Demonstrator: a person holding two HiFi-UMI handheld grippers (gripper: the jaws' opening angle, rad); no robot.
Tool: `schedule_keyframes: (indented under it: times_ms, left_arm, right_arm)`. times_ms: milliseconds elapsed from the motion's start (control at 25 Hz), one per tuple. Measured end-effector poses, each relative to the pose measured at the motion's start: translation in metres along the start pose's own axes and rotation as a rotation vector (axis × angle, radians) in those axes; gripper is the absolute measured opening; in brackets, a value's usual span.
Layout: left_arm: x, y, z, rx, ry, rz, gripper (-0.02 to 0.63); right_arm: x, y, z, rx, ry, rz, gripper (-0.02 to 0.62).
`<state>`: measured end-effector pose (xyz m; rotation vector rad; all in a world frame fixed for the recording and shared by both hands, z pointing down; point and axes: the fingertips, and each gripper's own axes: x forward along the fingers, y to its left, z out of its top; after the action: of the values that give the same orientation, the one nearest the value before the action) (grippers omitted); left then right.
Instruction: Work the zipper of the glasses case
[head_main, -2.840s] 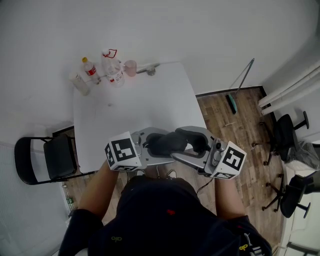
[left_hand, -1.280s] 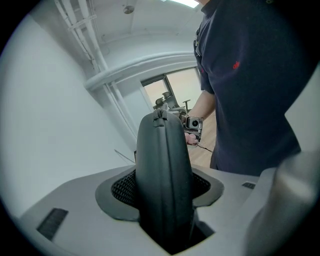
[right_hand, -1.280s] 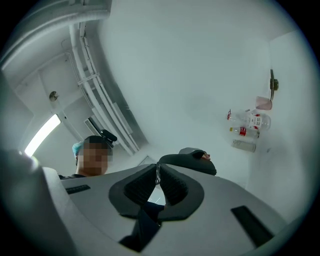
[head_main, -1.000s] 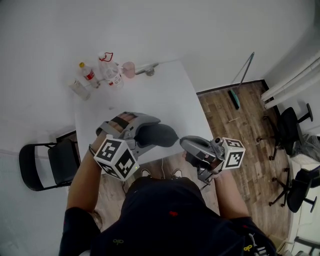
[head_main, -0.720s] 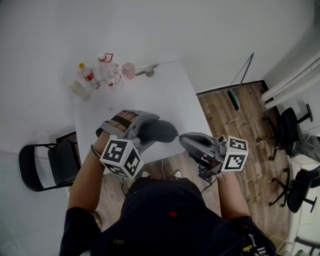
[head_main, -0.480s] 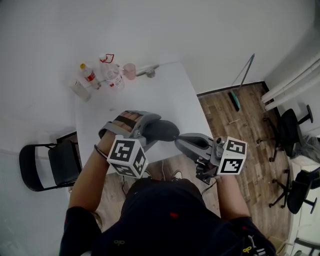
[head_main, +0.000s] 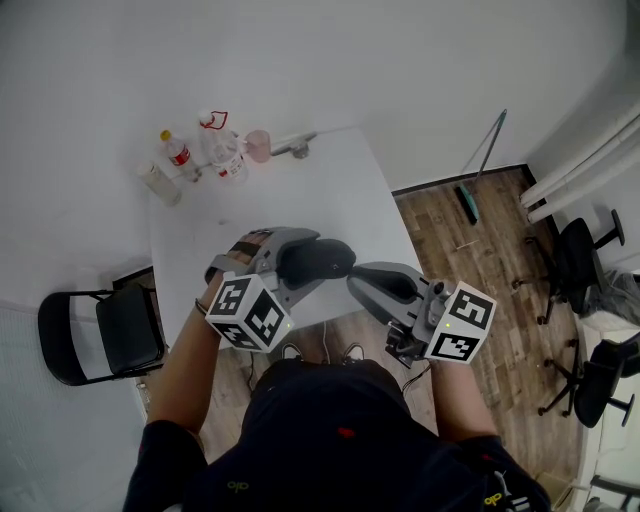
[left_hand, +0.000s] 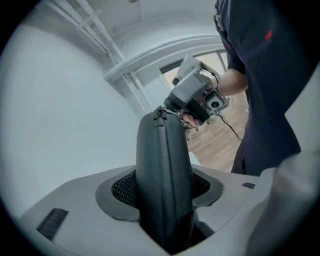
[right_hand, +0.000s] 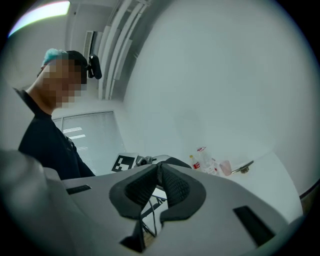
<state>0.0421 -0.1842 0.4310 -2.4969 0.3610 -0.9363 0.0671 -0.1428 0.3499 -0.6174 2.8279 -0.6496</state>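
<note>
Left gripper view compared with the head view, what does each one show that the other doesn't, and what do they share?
Only the left gripper view: the zipper pull at the far end of the glasses case, and the mesh pads pressing the case's sides. Only the head view: the bottles and pink cup at the far edge of the table, and the folding chair. Both: the glasses case, the right gripper with its tips at the case's zipper end, and the wooden floor.
</note>
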Motion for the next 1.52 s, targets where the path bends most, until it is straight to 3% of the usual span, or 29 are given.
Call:
schedule_keyframes:
  times_ms: [120,240,360,560,760,960,1520]
  left_arm:
    - [-0.017,0.027,0.010,-0.197,-0.145,0.117,0.264]
    - [-0.046,0.059,0.020,-0.416,-0.300,0.258,0.264]
    - [-0.076,0.079,0.020,-0.567,-0.390,0.379,0.264]
    - [-0.123,0.095,0.013,-0.808,-0.546,0.452,0.264]
    - [-0.160,0.096,-0.002,-0.851,-0.581,0.547,0.264]
    - [-0.175,0.087,-0.017,-0.798,-0.525,0.617,0.264]
    - [-0.176,0.085,-0.022,-0.802,-0.549,0.599,0.264]
  right_arm:
    - [-0.016,-0.015,0.024,-0.067,-0.090,-0.093,0.023]
    - [-0.040,-0.037,0.050,-0.167,-0.174,-0.266,0.023]
    - [-0.063,-0.054,0.068,-0.291,-0.201,-0.442,0.023]
    - [-0.086,-0.066,0.089,-0.370,-0.233,-0.586,0.021]
    - [-0.093,-0.063,0.097,-0.433,-0.214,-0.619,0.019]
    - [-0.095,-0.062,0.103,-0.465,-0.216,-0.651,0.018]
    - [-0.092,-0.066,0.102,-0.484,-0.203,-0.680,0.018]
